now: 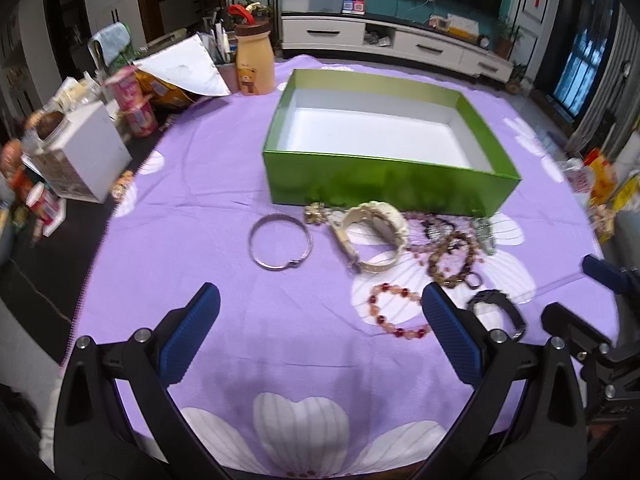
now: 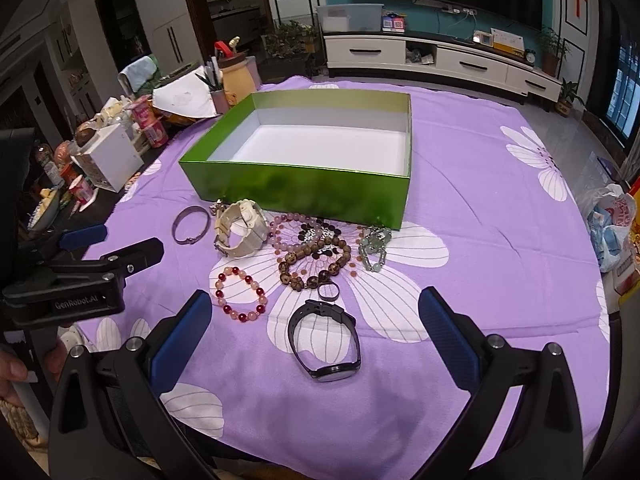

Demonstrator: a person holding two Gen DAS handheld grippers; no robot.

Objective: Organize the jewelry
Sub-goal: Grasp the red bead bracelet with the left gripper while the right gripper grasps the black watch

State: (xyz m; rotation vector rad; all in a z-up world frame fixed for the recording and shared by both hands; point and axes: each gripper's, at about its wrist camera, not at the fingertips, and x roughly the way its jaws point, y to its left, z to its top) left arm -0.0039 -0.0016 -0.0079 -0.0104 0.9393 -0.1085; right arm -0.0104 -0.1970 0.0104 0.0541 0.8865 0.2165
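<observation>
An empty green box (image 1: pixel 384 180) (image 2: pixel 296 188) with a white inside stands on the purple flowered cloth. In front of it lie a silver bangle (image 1: pixel 280 247) (image 2: pixel 191 225), a cream watch (image 1: pixel 372 236) (image 2: pixel 240 228), brown bead bracelets (image 1: pixel 454 254) (image 2: pixel 314 258), a red and pink bead bracelet (image 1: pixel 396 310) (image 2: pixel 242 294), a green bead piece (image 2: pixel 374 246), a small ring (image 2: pixel 329 291) and a black watch (image 1: pixel 498 312) (image 2: pixel 324 338). My left gripper (image 1: pixel 320 300) is open and empty, below the bangle. My right gripper (image 2: pixel 316 308) is open and empty, around the black watch.
Clutter lines the table's left edge: a white box (image 1: pixel 84 156), snack cups (image 1: pixel 136 104), papers and a bear bottle (image 1: pixel 254 60). Bags (image 2: pixel 612 224) sit at the right edge. The left gripper (image 2: pixel 80 272) shows at the left of the right wrist view.
</observation>
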